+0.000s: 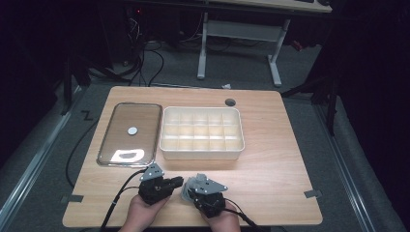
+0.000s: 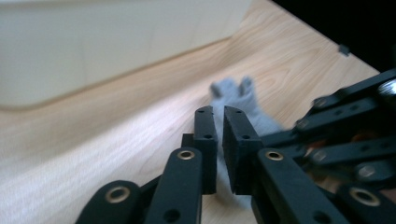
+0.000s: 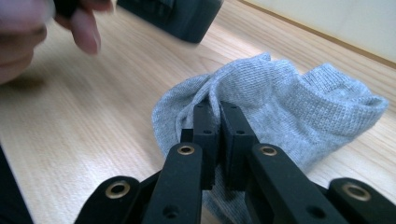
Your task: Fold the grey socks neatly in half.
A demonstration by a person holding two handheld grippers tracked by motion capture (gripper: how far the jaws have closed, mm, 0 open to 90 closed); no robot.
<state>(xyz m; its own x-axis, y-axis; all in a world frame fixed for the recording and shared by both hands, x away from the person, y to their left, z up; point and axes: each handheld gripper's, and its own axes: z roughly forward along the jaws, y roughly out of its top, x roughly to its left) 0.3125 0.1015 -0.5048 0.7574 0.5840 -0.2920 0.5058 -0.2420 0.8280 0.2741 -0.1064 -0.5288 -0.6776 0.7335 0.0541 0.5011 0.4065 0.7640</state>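
A grey sock (image 1: 186, 190) lies bunched on the wooden table near its front edge, between my two grippers. My left gripper (image 1: 180, 182) points right at it. In the left gripper view its jaws (image 2: 219, 112) stand almost together, with grey sock (image 2: 233, 93) fabric in the narrow slit and beyond the tips. My right gripper (image 1: 193, 193) comes from the right. Its jaws (image 3: 218, 106) pinch a gathered fold of the sock (image 3: 289, 102). The other gripper's links (image 2: 350, 121) cross the right of the left gripper view.
A white box with several compartments (image 1: 202, 152) stands mid-table, and its wall (image 2: 116, 42) is close behind the grippers. Left of it lies a clear rectangular lid (image 1: 145, 121) with a small white disc (image 1: 132, 130). A hand (image 3: 28, 32) holds the left gripper.
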